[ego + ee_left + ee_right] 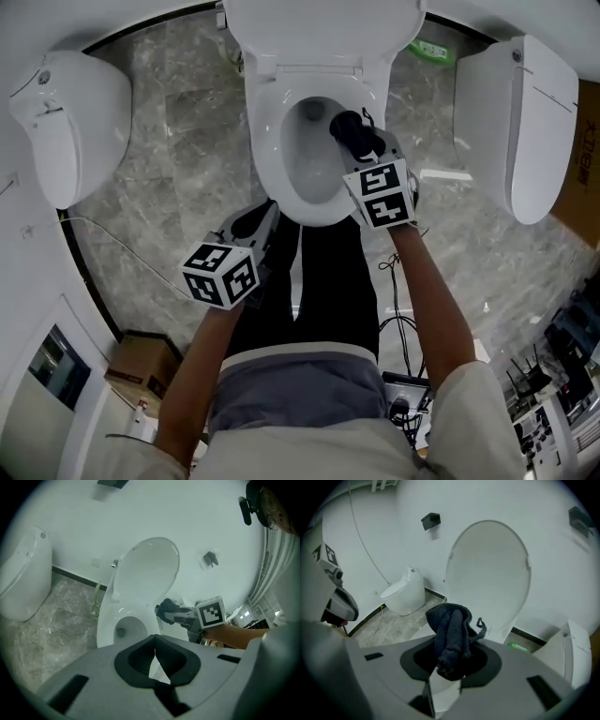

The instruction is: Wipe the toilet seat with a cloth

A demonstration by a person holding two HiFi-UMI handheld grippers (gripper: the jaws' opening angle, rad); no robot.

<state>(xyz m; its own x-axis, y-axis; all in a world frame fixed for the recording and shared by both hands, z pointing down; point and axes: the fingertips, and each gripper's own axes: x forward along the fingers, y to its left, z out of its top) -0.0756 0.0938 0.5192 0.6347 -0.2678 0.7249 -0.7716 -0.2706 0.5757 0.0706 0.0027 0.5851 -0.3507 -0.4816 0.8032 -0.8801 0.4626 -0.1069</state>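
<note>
The cloth [451,637], a dark navy one, is pinched in a bunch between the jaws of the right gripper [449,665]. A fat wad is left sticking out past the tips, and a loose thread curls off to one side. In the head view the cloth [354,131] is seen over the right side of the bowl opening, just inside the toilet seat [262,155]. Whether it's actually touching the seat can't be made out from up there. In the left gripper view the cloth [166,609] looks to be held up off the seat, next to the lower edge of the raised lid [147,573].

The left gripper [154,656] is shut tight, jaws closed with nothing caught between them. In the head view it [255,225] is parked off the front-left edge of the seat, well apart from the right gripper [361,145].

Further out, the toilet is flanked by two more white toilets, one on the left [70,122] and one on the right [520,122], all set on a grey marble floor [178,159]. A small green thing [433,49] lies on the floor by the wall, behind the right-hand toilet. A cardboard box [141,361] is seen at lower left.
</note>
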